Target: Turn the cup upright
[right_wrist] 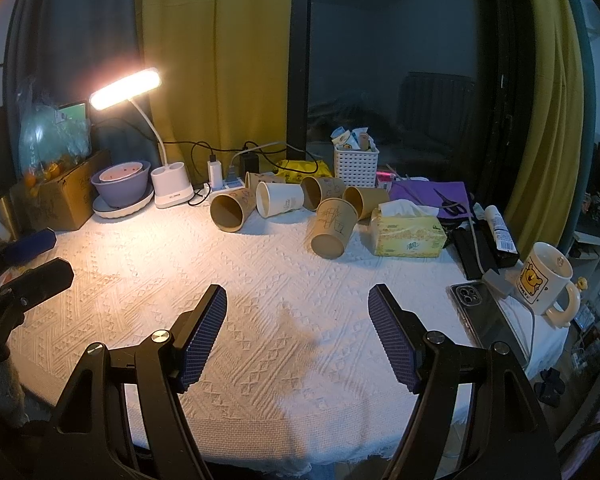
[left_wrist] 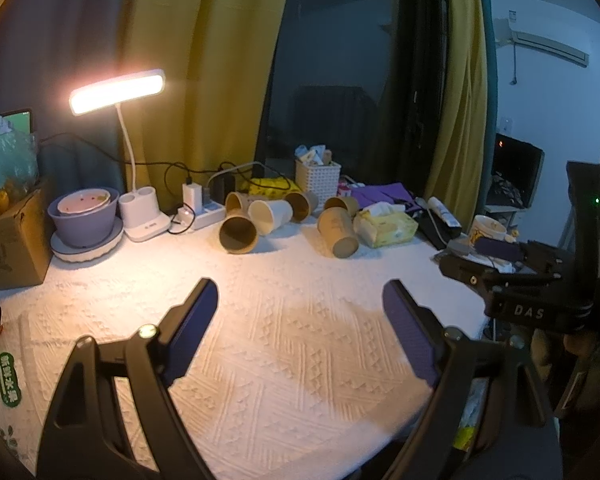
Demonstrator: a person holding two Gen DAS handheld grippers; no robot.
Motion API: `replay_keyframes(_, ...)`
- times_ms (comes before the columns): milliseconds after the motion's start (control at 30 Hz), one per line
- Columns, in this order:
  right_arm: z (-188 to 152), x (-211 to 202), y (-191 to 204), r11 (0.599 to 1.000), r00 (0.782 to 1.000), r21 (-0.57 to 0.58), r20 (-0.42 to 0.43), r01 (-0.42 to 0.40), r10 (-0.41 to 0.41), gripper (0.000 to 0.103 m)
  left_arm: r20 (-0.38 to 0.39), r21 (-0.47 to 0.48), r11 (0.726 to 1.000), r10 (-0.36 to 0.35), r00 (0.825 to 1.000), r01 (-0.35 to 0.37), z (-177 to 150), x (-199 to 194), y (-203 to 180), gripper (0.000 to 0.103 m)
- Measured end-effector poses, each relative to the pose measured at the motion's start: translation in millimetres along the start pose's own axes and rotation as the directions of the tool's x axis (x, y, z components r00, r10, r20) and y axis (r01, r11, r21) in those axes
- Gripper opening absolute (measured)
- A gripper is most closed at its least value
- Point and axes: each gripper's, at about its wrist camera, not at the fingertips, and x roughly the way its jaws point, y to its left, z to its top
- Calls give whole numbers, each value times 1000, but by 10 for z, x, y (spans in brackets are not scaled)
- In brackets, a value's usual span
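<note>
Several paper cups lie on their sides at the back of the white cloth. The nearest brown cup lies base toward me. Another brown cup lies mouth toward me, left of a white cup. More brown cups lie behind. My left gripper is open and empty, low over the cloth, well short of the cups. My right gripper is open and empty, also short of them. The right gripper's body shows at the right of the left wrist view.
A lit desk lamp, a purple bowl on a plate, a cardboard box, a power strip, a white basket, a tissue box, a phone and a mug ring the cloth.
</note>
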Motion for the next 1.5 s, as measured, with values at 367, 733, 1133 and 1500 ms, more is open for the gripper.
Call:
replay_keyframes(367, -4, -5, -5, 1000, 1000, 1, 0, 0, 0, 77, -3, 7, 1000, -2, 1000, 2, -12, 13, -34, 86)
replay_keyframes(733, -8, -2, -23, 1000, 1000, 2, 1, -1, 1, 77, -3, 7, 1000, -1, 1000, 1, -6, 14, -37, 86)
replay_keyframes(1133, 10, 0, -8, 1000, 1000, 3, -3, -4, 4, 77, -1, 11, 1000, 3, 1000, -3, 5, 7, -37, 86)
replay_keyframes(1500, -16, 25, -62, 1000, 1000, 8, -10, -9, 9, 77, -7, 17, 1000, 7, 1000, -7, 21, 17, -33, 86)
